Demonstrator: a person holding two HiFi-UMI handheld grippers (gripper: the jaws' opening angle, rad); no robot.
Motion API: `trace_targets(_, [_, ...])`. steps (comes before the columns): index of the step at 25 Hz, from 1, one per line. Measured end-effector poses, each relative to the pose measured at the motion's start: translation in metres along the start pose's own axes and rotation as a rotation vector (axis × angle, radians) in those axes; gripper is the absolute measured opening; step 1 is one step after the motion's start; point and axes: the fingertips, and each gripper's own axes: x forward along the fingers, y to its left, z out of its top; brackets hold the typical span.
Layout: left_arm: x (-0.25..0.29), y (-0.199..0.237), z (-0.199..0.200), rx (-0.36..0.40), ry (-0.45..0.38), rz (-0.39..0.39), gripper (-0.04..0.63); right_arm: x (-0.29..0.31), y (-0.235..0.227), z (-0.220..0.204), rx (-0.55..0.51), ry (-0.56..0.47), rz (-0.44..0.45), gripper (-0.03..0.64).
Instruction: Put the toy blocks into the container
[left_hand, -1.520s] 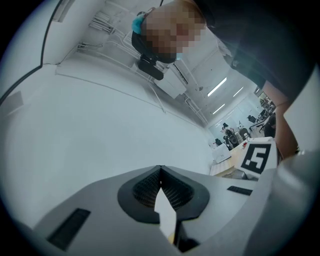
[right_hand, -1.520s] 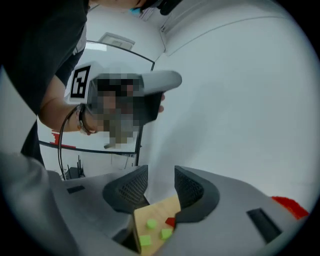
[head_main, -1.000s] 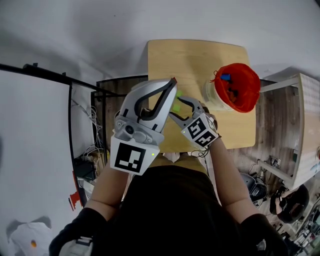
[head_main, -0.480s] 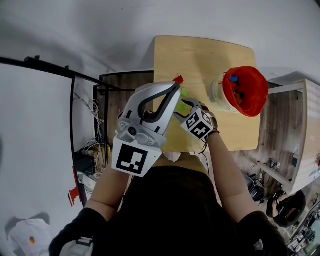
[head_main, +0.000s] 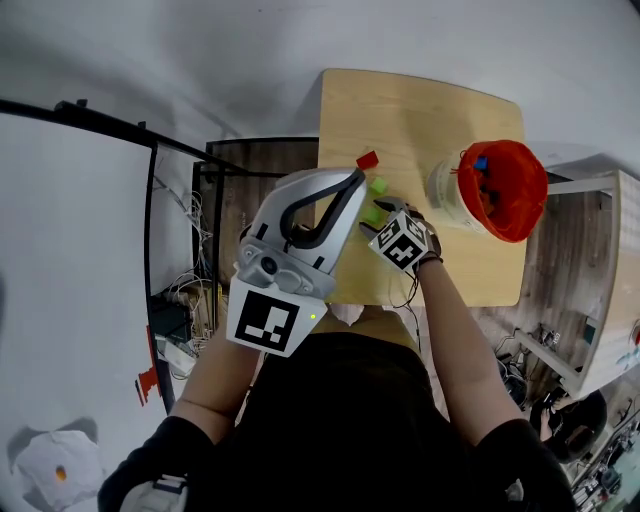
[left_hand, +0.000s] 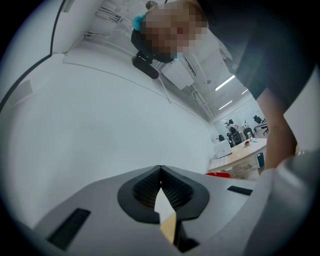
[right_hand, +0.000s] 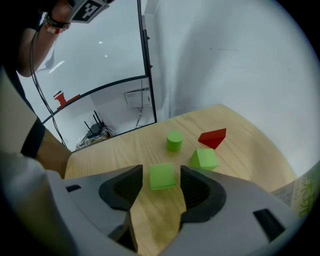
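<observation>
A green cube (right_hand: 162, 177) lies on the wooden table (head_main: 420, 110), between the spread jaws of the right gripper (right_hand: 161, 172) — apparently not touched by either. The grasp is in hand: the jaws must be closed on it, then it is carried to the red-lined bucket (head_main: 500, 190) — well apart, rightward. The left gripper (left_hand: 160, 187) is held aloft, pressed together, empty.

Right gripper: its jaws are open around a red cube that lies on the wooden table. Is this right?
Not quite. The cube between the open jaws of the right gripper is green, not red; the right gripper view shows it. It does lie on the wooden table.
</observation>
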Motion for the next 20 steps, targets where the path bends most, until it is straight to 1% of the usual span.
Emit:
trace_targets(2, [0.000, 0.001, -0.001, -0.001, 0.003, 0.004, 0.011, 0.004, 0.003, -0.005, 0.003, 0.009, 0.017, 0.244])
trace_targets(3, [0.000, 0.002, -0.002, 0.000, 0.004, 0.004, 0.011, 0.003, 0.005, -0.004, 0.000, 0.002, 0.026, 0.183])
trace_targets(4, [0.000, 0.002, -0.003, 0.001, 0.005, 0.004, 0.011, 0.002, 0.007, -0.003, -0.005, -0.009, 0.029, 0.163])
trace_targets(7, [-0.001, 0.001, -0.005, 0.004, 0.011, 0.000, 0.011, -0.003, 0.007, -0.001, -0.007, -0.039, 0.012, 0.161])
trace_targets(11, [-0.001, 0.002, -0.007, 0.004, 0.013, 0.000, 0.011, -0.018, -0.001, 0.012, 0.019, -0.098, -0.033, 0.161])
trace_targets(14, [-0.001, 0.003, -0.007, 0.009, 0.020, -0.004, 0.011, -0.043, -0.008, 0.035, 0.024, -0.176, -0.083, 0.161])
trace_targets(20, [0.003, 0.004, 0.005, 0.025, -0.004, -0.002, 0.011, -0.117, -0.013, 0.092, -0.042, -0.340, -0.207, 0.161])
